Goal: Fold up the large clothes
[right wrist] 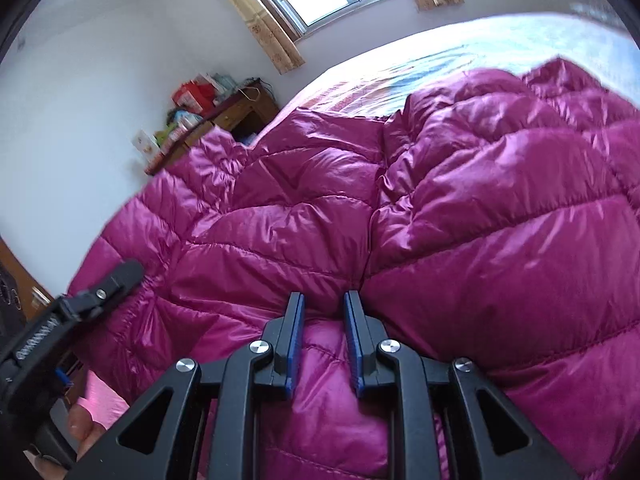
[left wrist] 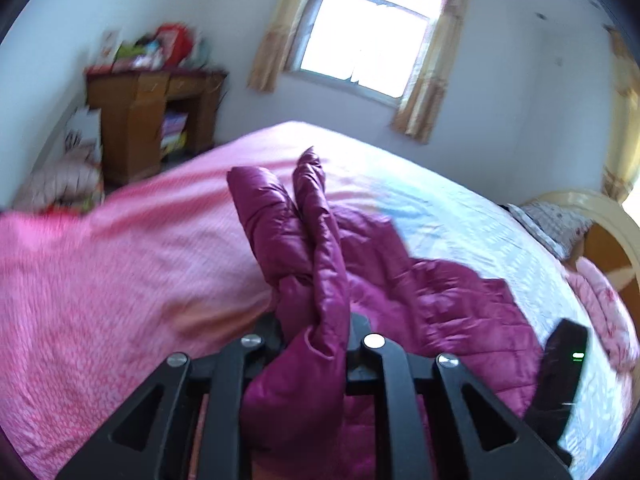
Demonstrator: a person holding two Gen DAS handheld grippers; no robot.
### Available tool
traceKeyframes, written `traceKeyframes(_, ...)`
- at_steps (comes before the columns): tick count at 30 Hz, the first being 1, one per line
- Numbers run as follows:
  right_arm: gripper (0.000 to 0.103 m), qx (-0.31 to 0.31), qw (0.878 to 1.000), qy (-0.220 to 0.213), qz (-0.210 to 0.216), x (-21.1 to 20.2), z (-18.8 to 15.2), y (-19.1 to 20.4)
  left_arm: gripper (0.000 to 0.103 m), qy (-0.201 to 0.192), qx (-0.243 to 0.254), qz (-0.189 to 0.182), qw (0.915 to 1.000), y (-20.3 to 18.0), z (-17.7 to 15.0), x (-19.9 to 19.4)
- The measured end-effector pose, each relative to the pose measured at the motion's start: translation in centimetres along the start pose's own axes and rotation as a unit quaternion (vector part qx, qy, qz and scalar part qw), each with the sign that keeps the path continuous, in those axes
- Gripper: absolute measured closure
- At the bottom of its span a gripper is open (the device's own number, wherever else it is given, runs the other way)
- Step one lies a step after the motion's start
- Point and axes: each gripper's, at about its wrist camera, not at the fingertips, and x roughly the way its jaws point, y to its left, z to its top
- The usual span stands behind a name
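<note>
Jacket (left wrist: 312, 292) folds sit pinched inside left gripper (left wrist: 314, 332) and right gripper (right wrist: 323, 320).

**Home bedroom**

Big bed (left wrist: 120, 280) w/ pink sheet fills most of rm. Curtained window (left wrist: 364, 40) in white wall, wood cabinet (left wrist: 136, 128) in corner w/ boxes piled on top. Headboard (left wrist: 616, 216) at edge.

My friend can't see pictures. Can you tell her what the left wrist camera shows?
The left tool pinches a bunched fold of a shiny purple puffy jacket over a bed with a pink cover. Behind are a bright window and a wooden desk.
</note>
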Motion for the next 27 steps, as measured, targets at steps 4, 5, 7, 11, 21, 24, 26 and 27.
traceKeyframes(4, 0.083, 0.026, 0.999, 0.015, 0.029, -0.1, 0.5, -1.2, 0.086, -0.02, 0.062, -0.024, 0.9976, -4.4, 0.7, -1.3)
traceKeyframes(5, 0.083, 0.036, 0.998, 0.022, 0.039, -0.3, 0.7, -1.6, 0.086, -0.02, 0.076, -0.028, 0.9965, -5.4, 0.8, -1.5)
traceKeyframes(7, 0.081, 0.07, 0.995, 0.031, 0.063, -1.3, 1.1, -2.7, 0.086, -0.024, 0.105, -0.041, 0.9933, -8.0, 0.7, -1.9)
traceKeyframes(11, 0.081, 0.111, 0.989, -0.003, 0.095, -6.0, 1.5, -5.3, 0.086, -0.025, 0.156, -0.058, 0.9858, -12.0, 0.0, -2.1)
traceKeyframes(21, 0.08, 0.191, 0.974, -0.123, -0.006, -20.2, -2.2, -17.3, 0.086, 0.043, 0.276, -0.09, 0.9559, -22.0, -7.5, 2.7)
traceKeyframes(24, 0.08, 0.209, 0.969, -0.132, -0.023, -21.9, -3.8, -19.4, 0.086, 0.061, 0.292, -0.084, 0.9508, -23.1, -9.4, 3.7)
traceKeyframes(26, 0.08, 0.216, 0.967, -0.133, -0.029, -22.3, -4.6, -20.3, 0.086, 0.066, 0.301, -0.08, 0.948, -23.5, -10.1, 4.0)
traceKeyframes(27, 0.08, 0.217, 0.966, -0.135, -0.031, -22.4, -5.0, -20.7, 0.086, 0.068, 0.307, -0.078, 0.946, -23.6, -10.5, 4.2)
